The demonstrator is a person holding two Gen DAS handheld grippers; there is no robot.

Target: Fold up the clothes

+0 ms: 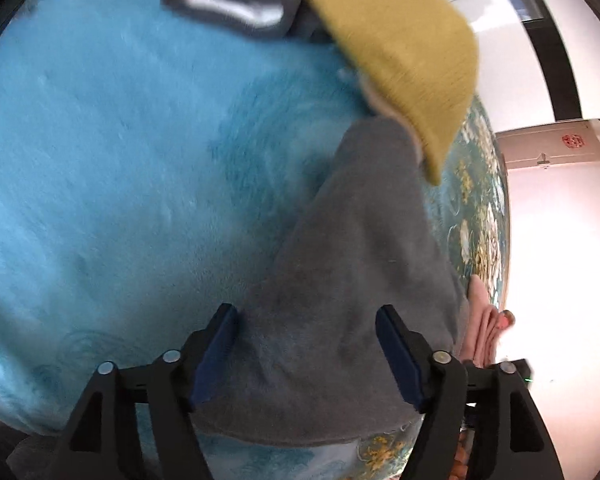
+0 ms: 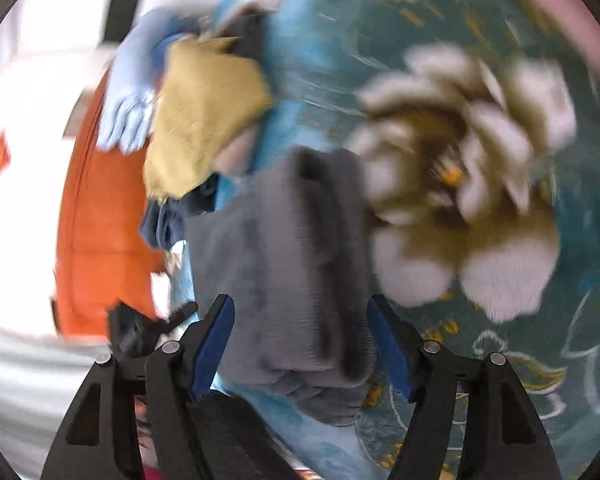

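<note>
A grey garment [image 1: 352, 280] lies folded on the blue plush blanket [image 1: 120, 160]. My left gripper [image 1: 306, 356] is open right over its near end, and the blue pads [image 1: 214, 356] stand clear of the cloth on both sides. In the blurred right wrist view the same grey garment [image 2: 284, 264] lies between the open fingers of my right gripper [image 2: 302, 354], whose pads [image 2: 388, 344] do not press on it. A mustard yellow garment [image 1: 396, 48] lies beyond the grey one, also seen as the yellow garment [image 2: 204, 112] from the right.
A dark garment with a white stripe [image 1: 236, 4] lies at the far edge. The floral teal bedcover [image 2: 480, 160] spreads to the right. An orange object [image 2: 104, 232] and a pale blue cloth [image 2: 136, 96] sit at the left. A pink cloth [image 1: 484, 328] hangs by the bed's edge.
</note>
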